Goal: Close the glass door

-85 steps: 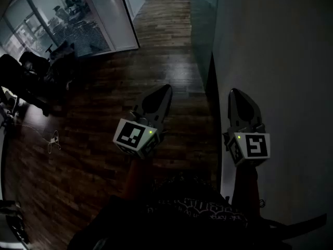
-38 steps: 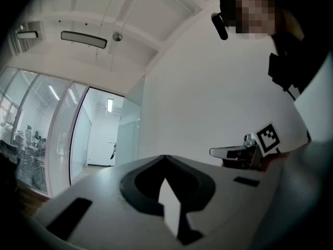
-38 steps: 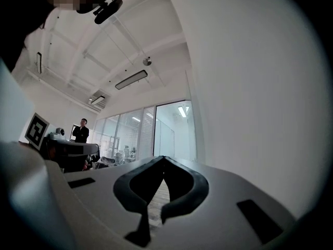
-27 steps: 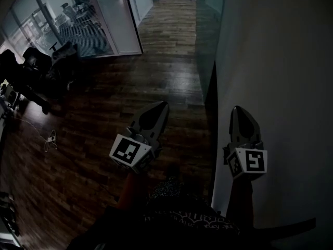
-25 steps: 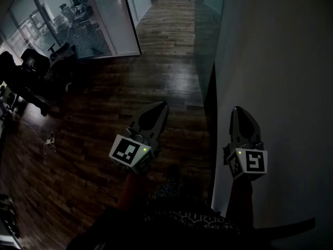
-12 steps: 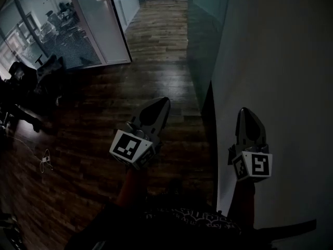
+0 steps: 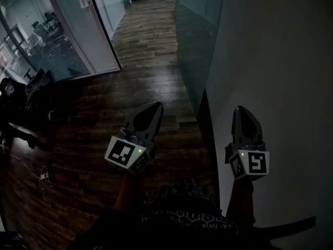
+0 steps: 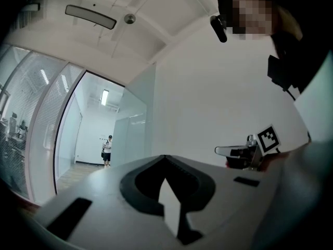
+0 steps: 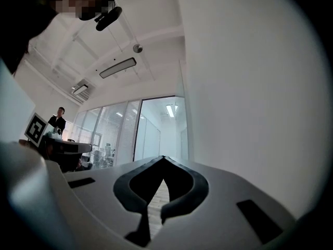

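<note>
Over glossy wooden planks (image 7: 140, 51), tapered left tongs (image 7: 155, 107) closed.

We see a dark brown wood-plank floor (image 7: 151, 51) beneath the grey left tool (image 7: 155, 107), whose cube bears black-and-white square markers and a green dot of light. The grey right tool (image 7: 240, 110) carries the same pattern, beside a plain grey-white wall (image 7: 276, 61). Ahead of it stands a pale teal glass panel (image 7: 193, 40).
</note>
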A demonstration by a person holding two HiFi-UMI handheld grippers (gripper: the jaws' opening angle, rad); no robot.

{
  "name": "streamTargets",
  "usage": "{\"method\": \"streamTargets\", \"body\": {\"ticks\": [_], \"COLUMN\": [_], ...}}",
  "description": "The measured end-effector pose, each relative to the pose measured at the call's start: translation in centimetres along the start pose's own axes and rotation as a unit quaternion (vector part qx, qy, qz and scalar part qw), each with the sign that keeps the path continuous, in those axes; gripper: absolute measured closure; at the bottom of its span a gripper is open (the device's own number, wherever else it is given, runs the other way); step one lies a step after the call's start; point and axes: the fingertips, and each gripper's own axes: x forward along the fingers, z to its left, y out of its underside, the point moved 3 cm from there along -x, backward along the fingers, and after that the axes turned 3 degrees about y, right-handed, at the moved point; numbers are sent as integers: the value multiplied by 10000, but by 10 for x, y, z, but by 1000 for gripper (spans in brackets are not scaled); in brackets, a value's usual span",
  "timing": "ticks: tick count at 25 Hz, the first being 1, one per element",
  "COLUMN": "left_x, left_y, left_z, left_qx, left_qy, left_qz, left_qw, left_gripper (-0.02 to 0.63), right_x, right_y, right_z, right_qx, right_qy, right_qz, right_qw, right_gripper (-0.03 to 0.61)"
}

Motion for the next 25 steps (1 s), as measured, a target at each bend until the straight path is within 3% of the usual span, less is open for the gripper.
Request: {"method": "streamTargets", "body": {"ticks": [25], "left_x": [146], "left_y": [17], "left_z": [117], "left_qx": [58], "left_qy": [-541], "left_qz": [24], "left_qw": [9985], "left_gripper": [612], "right_x": [212], "right_y": [42], "right_z": [-65], "right_qx": [107], "right_qy": [-349], "right_qz": [110], "right_qw": [9993], "right_gripper": [575]}}
